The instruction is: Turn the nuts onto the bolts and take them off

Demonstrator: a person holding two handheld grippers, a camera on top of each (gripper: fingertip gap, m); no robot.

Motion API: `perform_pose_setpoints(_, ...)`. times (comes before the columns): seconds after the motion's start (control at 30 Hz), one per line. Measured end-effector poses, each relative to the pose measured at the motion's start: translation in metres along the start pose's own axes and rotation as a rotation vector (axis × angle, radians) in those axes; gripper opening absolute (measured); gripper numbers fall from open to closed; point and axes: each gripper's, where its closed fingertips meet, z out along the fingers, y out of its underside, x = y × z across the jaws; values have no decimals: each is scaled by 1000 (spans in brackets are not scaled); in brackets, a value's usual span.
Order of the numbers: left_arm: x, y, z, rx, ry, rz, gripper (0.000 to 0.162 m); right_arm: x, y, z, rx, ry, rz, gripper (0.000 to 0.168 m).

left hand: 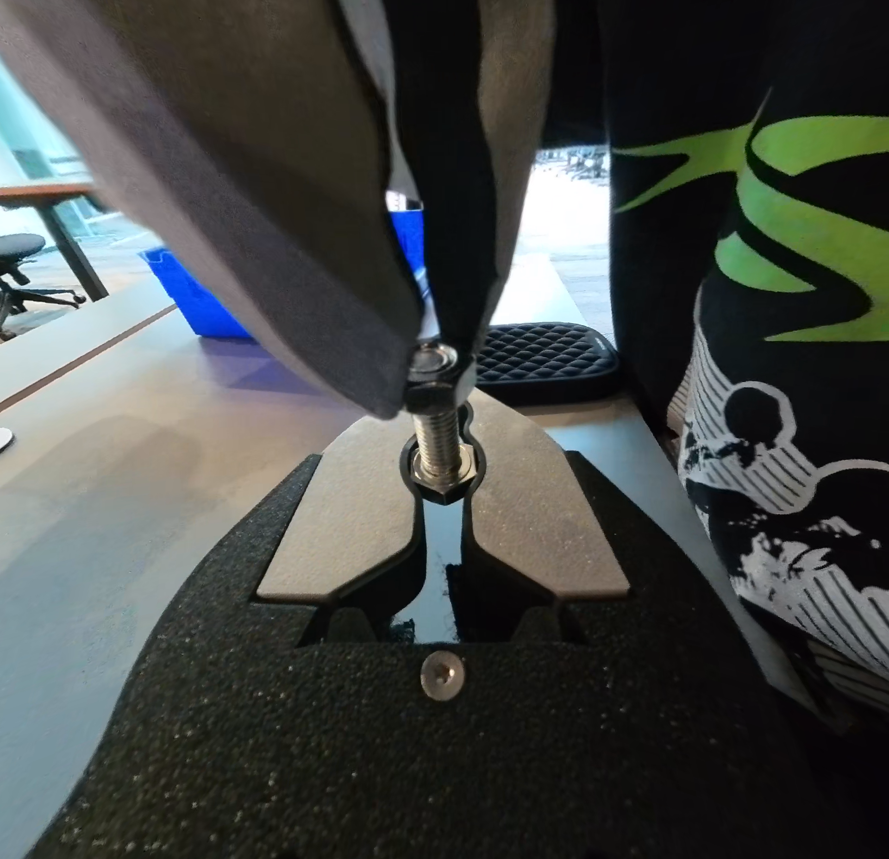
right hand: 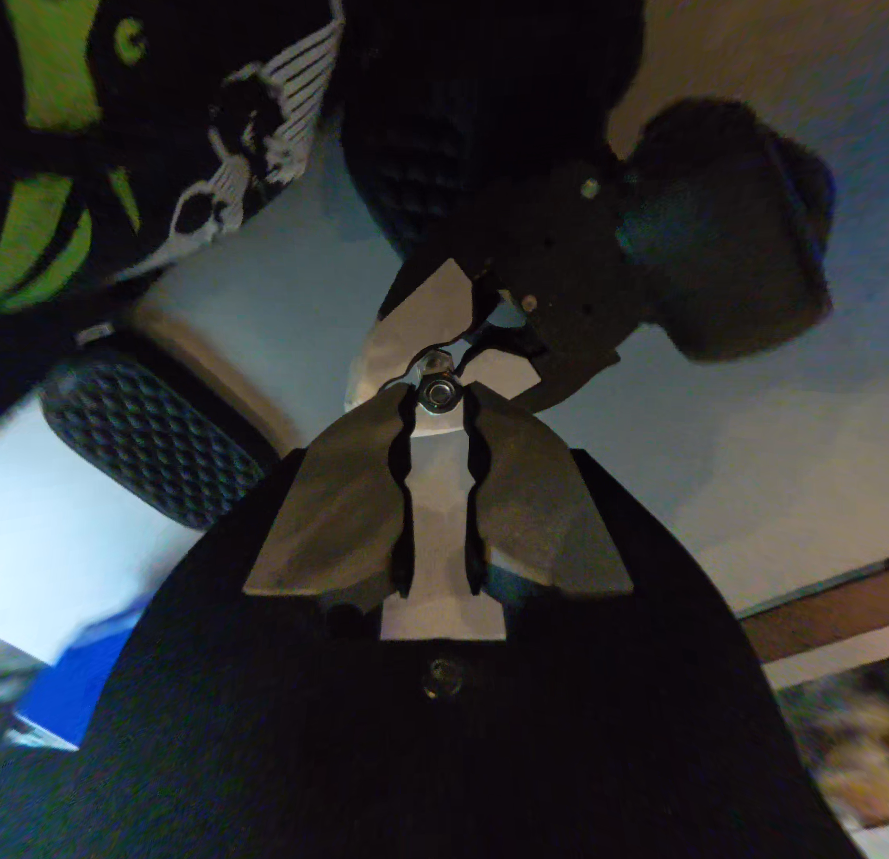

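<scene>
A steel bolt (left hand: 435, 434) stands upright above the grey table (left hand: 144, 475). A hex nut (left hand: 443, 475) sits low on its thread. My left gripper (left hand: 447, 432) is shut on the nut, which rests in the notch between its fingers. My right gripper (left hand: 433, 374) comes down from above and is shut on the bolt head (left hand: 437, 360). In the right wrist view my right gripper (right hand: 438, 393) clamps the bolt head (right hand: 438, 394) end-on. The left gripper (right hand: 433, 359) shows just beyond it, holding the nut (right hand: 435, 360).
A person's torso in a black shirt with green and white print (left hand: 769, 306) stands close on the right. A black quilted pad (left hand: 543, 355) lies behind the bolt, and it also shows in the right wrist view (right hand: 144, 441). A blue bin (left hand: 192, 297) sits at the back left.
</scene>
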Motion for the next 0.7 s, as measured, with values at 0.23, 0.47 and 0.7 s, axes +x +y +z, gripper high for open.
perform_pose_setpoints(0.23, 1, 3, 3, -23, 1, 9, 10, -2, 2, 3, 89, 91, 619, 18)
perform_pose_setpoints(0.47, 3, 0, 1, -3, 14, 7, 10, 0, -3, -6, 109, 109, 329, 31)
perform_pose_setpoints(0.7, 4, 1, 2, -10, 25, 10, 10, -3, -2, -3, 6, 28, -321, 38)
